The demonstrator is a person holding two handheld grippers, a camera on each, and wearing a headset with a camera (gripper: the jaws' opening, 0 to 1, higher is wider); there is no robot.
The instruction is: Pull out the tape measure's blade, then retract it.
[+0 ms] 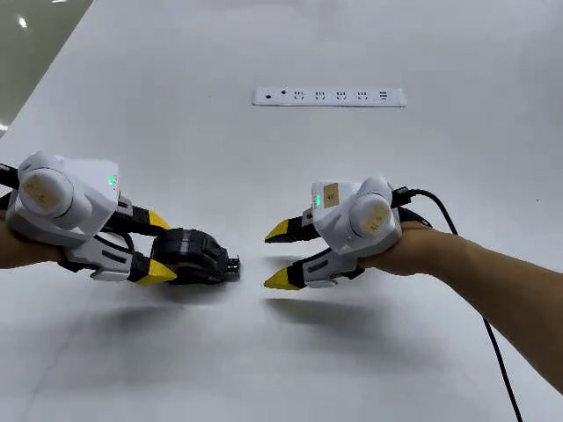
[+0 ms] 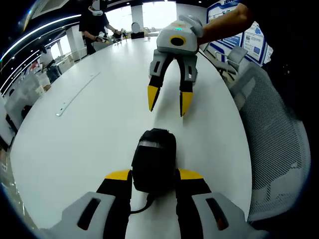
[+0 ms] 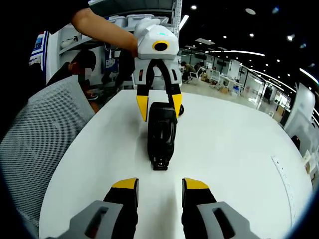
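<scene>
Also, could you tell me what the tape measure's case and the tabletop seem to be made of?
Tape measure: black case, probably moulded plastic, perhaps rubber-coated; matte with slight sheen. Tabletop: smooth white, likely laminate; only soft, dull reflections.

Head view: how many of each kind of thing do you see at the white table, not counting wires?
Tape measure: 1
Power strip: 1
Grippers: 2, the left gripper and the right gripper
Total: 4
</scene>
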